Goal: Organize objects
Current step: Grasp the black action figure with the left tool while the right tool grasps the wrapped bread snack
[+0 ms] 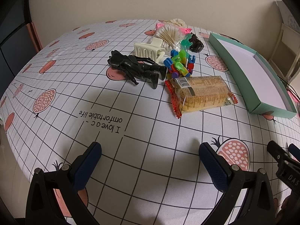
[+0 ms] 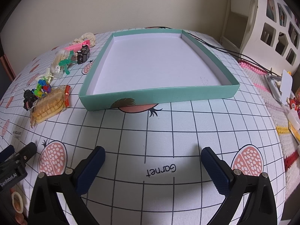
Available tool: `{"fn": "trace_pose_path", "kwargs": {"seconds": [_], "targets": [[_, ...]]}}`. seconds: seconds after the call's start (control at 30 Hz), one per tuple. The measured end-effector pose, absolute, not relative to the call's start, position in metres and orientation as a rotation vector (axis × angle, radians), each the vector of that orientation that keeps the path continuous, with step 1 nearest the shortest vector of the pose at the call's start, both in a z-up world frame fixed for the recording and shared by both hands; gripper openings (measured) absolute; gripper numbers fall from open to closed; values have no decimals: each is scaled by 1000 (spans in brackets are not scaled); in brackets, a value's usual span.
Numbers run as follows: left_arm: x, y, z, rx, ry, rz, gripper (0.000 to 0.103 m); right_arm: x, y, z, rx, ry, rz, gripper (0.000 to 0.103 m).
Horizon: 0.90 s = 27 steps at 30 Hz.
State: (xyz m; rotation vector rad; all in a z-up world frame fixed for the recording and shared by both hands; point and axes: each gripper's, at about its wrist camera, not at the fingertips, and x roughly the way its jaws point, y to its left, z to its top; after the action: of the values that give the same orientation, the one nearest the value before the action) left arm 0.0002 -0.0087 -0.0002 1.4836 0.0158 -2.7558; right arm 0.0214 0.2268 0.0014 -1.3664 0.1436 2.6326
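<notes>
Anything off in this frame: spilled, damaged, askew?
Nothing damaged or spilled. The green tray is empty; the items sit heaped beside it: snack packet, black action figure, colourful plastic pieces, hair claw, cotton swabs. Both grippers are open.

To your left on the tablecloth (image 1: 142,112), a snack packet (image 1: 201,95) lies nearest; a figurine (image 1: 137,68), hair clip (image 1: 148,50) and cotton swabs (image 1: 168,34) lie behind. A shallow box (image 2: 159,95) sits right.
</notes>
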Motion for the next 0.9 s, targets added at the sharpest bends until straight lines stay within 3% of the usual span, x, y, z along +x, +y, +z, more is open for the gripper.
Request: {"fn": "trace_pose_path", "kwargs": {"seconds": [0.53, 0.7, 0.9], "targets": [[-79, -48, 92, 1586, 174, -2598, 103, -47, 189, 124, -1285, 31, 2866, 103], [-137, -66, 98, 1582, 127, -2565, 103, -99, 172, 125, -1342, 15, 2922, 103], [-155, -79, 73, 1663, 250, -2490, 103, -108, 149, 108, -1450, -35, 2963, 102]]}}
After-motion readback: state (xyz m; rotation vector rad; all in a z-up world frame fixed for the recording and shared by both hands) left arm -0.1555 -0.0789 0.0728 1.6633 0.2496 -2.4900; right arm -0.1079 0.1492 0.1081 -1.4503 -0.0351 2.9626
